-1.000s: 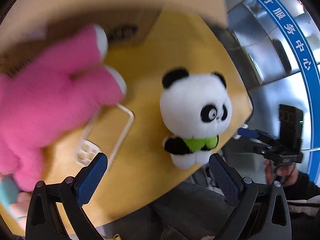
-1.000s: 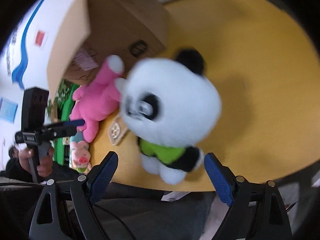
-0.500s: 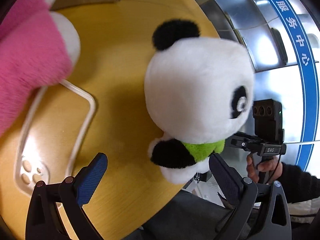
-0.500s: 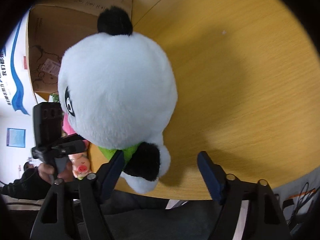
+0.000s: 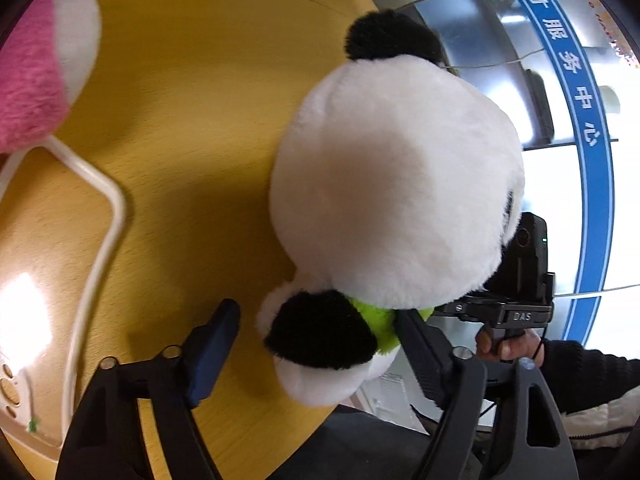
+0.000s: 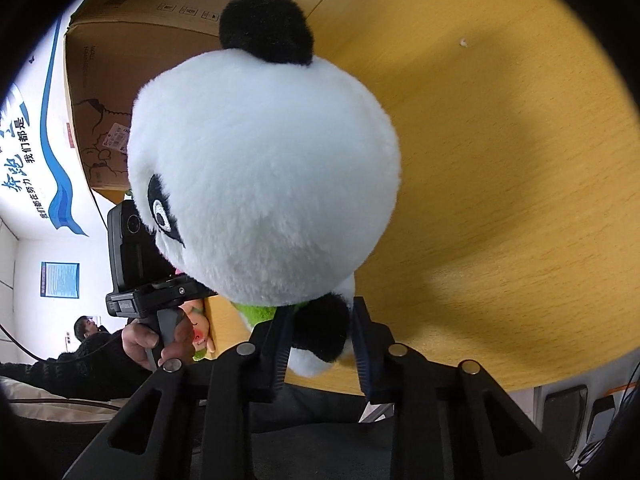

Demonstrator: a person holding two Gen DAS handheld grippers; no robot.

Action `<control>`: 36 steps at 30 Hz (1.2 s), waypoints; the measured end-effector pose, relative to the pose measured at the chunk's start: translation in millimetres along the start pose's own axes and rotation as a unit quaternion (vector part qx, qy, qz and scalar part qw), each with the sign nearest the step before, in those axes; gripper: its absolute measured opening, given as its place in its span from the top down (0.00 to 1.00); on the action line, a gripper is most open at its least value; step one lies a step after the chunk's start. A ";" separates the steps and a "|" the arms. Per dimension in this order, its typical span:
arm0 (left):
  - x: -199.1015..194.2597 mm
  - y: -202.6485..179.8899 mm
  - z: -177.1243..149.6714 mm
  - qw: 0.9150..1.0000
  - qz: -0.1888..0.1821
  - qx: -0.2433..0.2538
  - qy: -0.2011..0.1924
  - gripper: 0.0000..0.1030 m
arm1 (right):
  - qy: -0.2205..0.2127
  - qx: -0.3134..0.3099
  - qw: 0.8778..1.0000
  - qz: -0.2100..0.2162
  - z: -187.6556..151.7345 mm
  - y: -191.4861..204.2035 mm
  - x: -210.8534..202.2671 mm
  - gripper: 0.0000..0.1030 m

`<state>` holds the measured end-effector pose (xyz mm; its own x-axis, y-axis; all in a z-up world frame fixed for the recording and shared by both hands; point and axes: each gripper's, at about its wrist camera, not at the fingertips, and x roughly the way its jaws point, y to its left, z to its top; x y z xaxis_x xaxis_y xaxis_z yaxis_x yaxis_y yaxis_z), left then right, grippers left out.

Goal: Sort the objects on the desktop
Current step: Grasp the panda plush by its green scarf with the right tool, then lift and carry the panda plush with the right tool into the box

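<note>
Panda plush [image 6: 264,176] stands at the bench [image 6: 500,160] edge between both your grippers. Right gripper [image 6: 320,340] clamps its black arm and lower body; left gripper [image 5: 316,344] straddles it, fingers [image 5: 212,348] parted. Pink plush [image 5: 36,76], white frame [image 5: 108,216] and cardboard box [image 6: 104,80] crowd the left.
</note>
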<state>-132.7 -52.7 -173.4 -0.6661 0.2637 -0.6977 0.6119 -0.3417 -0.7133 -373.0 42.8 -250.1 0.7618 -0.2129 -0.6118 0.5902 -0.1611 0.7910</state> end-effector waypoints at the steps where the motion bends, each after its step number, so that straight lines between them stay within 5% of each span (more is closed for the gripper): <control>1: 1.1 -0.8 -0.6 1.000 -0.005 0.001 0.001 0.31 | 0.006 0.008 1.000 0.004 -1.0 -2.4 -3.0 0.69; 5: 4.5 -3.2 -3.4 1.000 -0.022 0.005 0.004 0.35 | 0.013 0.016 1.000 -0.003 -13.2 -10.5 -18.0 0.50; 7: 4.9 -3.7 -5.1 1.000 -0.028 0.007 0.007 0.43 | 0.009 0.018 1.000 0.011 -19.8 -11.8 -26.1 0.54; 9: 3.0 -0.2 0.8 0.999 -0.033 0.012 0.008 0.50 | 0.008 0.018 0.999 0.029 -27.2 -12.9 -35.7 0.72; 17: -20.2 -0.1 6.6 0.998 -0.057 0.016 -0.011 0.75 | -0.025 0.001 0.999 0.021 -50.8 3.9 -104.1 0.86; 29: -121.2 -60.2 -16.6 0.995 -0.059 0.056 -0.050 0.81 | -0.032 -0.076 0.995 0.049 -102.8 93.2 -249.6 0.89; 36: -208.9 -132.9 -39.2 0.984 -0.044 0.113 -0.127 0.82 | -0.060 -0.172 0.982 0.053 -138.3 182.5 -354.5 0.89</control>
<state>-58.2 -27.0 64.5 -0.8153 0.0764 -0.5740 0.4553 -0.5280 -0.7169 -498.5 222.2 110.8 0.7994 -0.3265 -0.5043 0.5796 0.1984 0.7903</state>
